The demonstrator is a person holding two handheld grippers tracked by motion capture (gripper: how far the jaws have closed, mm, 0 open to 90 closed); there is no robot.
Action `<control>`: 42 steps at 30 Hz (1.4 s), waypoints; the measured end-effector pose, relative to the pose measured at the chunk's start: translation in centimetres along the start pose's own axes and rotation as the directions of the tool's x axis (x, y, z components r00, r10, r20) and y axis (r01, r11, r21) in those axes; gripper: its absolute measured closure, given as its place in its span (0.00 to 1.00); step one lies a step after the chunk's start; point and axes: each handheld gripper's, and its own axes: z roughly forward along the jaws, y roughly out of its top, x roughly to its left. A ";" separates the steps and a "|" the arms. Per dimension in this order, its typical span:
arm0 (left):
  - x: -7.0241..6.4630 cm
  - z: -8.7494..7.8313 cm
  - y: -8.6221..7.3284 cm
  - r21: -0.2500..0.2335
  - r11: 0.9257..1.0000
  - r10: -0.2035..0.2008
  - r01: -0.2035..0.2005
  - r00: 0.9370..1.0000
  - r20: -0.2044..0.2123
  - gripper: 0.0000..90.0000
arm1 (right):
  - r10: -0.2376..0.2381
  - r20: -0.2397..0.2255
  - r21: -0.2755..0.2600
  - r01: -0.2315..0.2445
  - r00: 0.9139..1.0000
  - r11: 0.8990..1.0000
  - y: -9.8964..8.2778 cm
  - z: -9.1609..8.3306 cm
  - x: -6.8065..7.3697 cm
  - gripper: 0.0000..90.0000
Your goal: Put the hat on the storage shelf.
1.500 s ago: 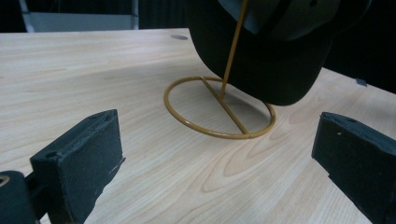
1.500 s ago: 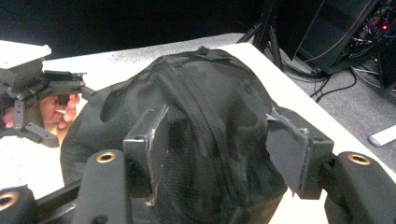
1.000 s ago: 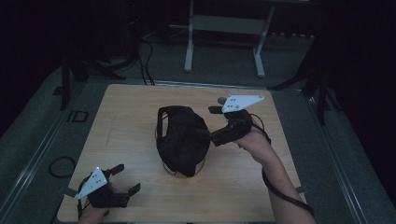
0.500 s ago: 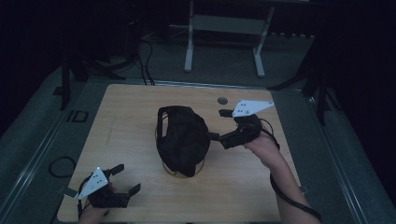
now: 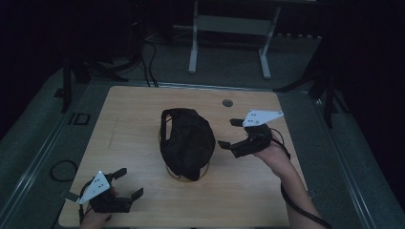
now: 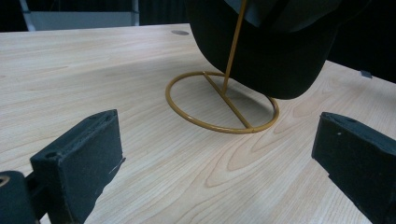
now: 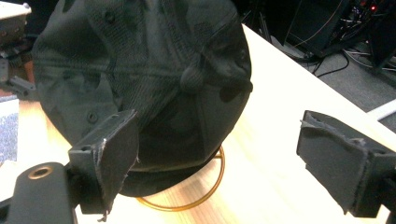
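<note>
We have our right gripper (image 5: 232, 133) with its jaws spread wide and nothing between them, hovering just beside the black cap (image 5: 187, 141) at about three o'clock of it on the table (image 5: 133, 107). In the right gripper view the two pads (image 7: 114, 154) frame the crown of the cap, with its top button (image 7: 191, 78) facing us and the left pad close in front of the fabric, though we cannot tell whether it touches. The cap sits over a thin golden wire stand (image 6: 219, 105), whose ring base rests flat on the wood near the table's centre; the cap hangs on the upright rod above the ring. Our left gripper (image 5: 125, 182) waits with its jaws likewise parted and empty, low at seven o'clock from the cap and well apart from it, looking across bare wood at the ring. We judge that we are at the reach stage: the right gripper is lined up on the cap but no grasp has been made. The next move calls for easing the right jaws forward around a fold or edge of the crown and closing on fabric alone, not on the rod, so the light stand does not tip or drag along.
</note>
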 end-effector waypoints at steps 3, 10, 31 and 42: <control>0.0 0.0 0.0 0.002 1.000 0.001 -0.001 1.000 0.000 0.03 | -0.006 0.003 0.004 0.006 1.000 1.000 -0.5 0.0 0.2 0.14; 0.0 -0.1 0.0 0.001 1.000 0.001 -0.001 1.000 0.009 0.03 | 0.003 0.005 0.015 -0.003 1.000 1.000 -2.0 0.0 0.1 0.14; -0.1 -0.2 0.1 -0.021 1.000 0.012 -0.013 1.000 -0.013 0.03 | 0.039 -0.011 0.028 -0.039 0.999 0.999 -7.5 1.7 0.4 0.14; -0.1 -0.1 0.0 -0.012 1.000 0.009 -0.009 1.000 -0.008 0.03 | 0.063 -0.026 0.073 -0.061 0.998 0.995 -10.6 3.3 0.5 0.14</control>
